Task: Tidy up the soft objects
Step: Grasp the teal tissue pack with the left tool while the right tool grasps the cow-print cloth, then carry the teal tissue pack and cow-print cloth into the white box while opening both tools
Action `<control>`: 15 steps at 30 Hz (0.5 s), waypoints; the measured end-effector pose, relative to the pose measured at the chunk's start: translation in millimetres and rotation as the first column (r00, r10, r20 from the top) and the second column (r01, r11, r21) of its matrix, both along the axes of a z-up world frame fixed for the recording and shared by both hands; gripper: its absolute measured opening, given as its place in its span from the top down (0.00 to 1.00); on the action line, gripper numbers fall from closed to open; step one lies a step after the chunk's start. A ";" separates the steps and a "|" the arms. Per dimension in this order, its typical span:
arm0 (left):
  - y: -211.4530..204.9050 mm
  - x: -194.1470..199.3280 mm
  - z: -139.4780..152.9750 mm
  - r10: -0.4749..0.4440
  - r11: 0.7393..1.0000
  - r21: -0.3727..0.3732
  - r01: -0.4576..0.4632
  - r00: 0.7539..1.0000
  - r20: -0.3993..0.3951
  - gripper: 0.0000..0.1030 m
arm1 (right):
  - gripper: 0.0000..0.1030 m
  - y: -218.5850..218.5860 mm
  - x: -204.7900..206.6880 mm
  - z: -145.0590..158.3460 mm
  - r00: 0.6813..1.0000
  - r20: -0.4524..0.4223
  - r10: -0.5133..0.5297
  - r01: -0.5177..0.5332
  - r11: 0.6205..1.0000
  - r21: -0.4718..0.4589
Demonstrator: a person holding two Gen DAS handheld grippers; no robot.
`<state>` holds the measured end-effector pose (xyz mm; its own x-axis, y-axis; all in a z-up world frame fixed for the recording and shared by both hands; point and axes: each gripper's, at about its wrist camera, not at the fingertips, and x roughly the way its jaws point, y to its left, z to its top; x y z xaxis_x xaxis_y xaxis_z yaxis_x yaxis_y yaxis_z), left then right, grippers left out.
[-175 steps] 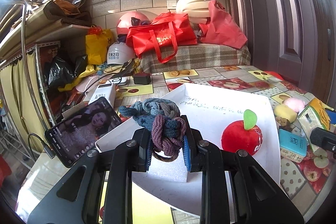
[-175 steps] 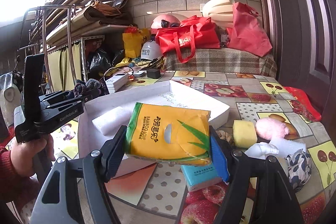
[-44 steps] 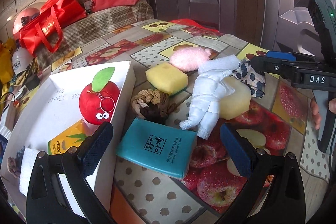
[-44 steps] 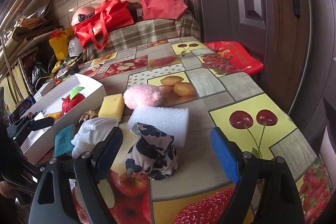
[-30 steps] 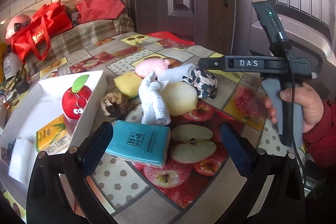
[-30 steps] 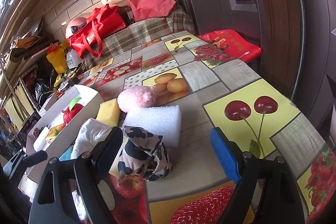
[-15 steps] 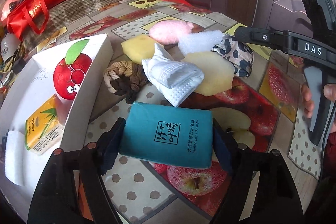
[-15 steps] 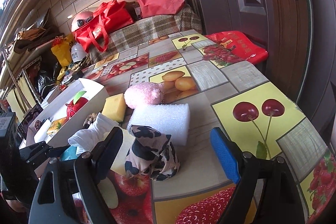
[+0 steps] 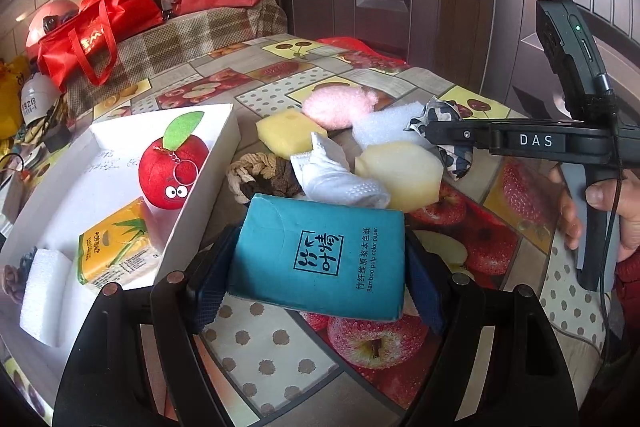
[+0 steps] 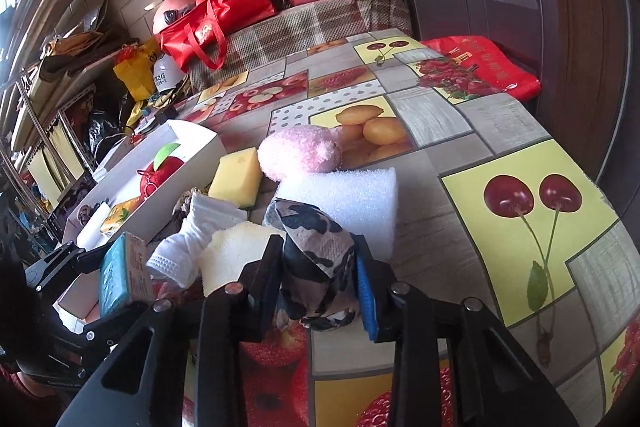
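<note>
On table (image 9: 280,343), both tongs angled down, clamping tissue pack (image 9: 320,259) & cloth (image 10: 316,267).

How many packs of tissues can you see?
2. The teal tissue pack is squeezed in the left tool above the table. The yellow tissue pack lies in the white box. Others may be hidden.

Fruit-print table with soft things in a loose heap

The table (image 10: 520,155), under an oilcloth of cherries, apples and dots, bears a white tray (image 9: 224,143) at the left; beside it lie a yellow sponge (image 9: 286,131), pink fluffy ball (image 9: 338,105), white foam block (image 10: 344,195), pale sponge (image 9: 400,171), white sock (image 9: 332,179) and braided rope bundle (image 9: 260,175), all crowded together and touching.
</note>
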<state>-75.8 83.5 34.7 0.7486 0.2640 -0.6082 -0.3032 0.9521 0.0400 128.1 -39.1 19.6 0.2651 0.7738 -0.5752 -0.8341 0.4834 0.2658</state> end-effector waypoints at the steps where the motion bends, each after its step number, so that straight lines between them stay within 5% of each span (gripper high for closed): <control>1: -1.7 -4.5 3.0 0.003 1.000 0.013 -0.003 1.000 0.027 0.24 | 0.68 -4.3 -3.2 4.1 1.000 0.021 -0.006 0.006 1.000 0.023; 5: -10.9 -25.2 15.0 0.014 0.997 0.074 -0.025 0.990 0.143 0.24 | 0.68 -26.8 -25.9 25.3 0.985 0.163 -0.052 0.028 0.989 0.146; 9: -13.1 -45.3 24.7 0.025 0.994 0.100 -0.052 0.967 0.254 0.24 | 0.68 -43.4 -54.6 40.9 0.937 0.328 -0.120 0.039 0.969 0.244; 15: 5.0 -61.9 29.2 0.108 0.989 0.065 -0.135 0.944 0.310 0.24 | 0.68 -34.5 -73.3 44.2 0.920 0.374 -0.119 0.018 0.965 0.263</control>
<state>-137.8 88.5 63.9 0.8537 0.4050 -0.3273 -0.4267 0.9044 0.0062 54.7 -73.6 63.7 0.4829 0.8503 -0.2091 -0.8629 0.5028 0.0516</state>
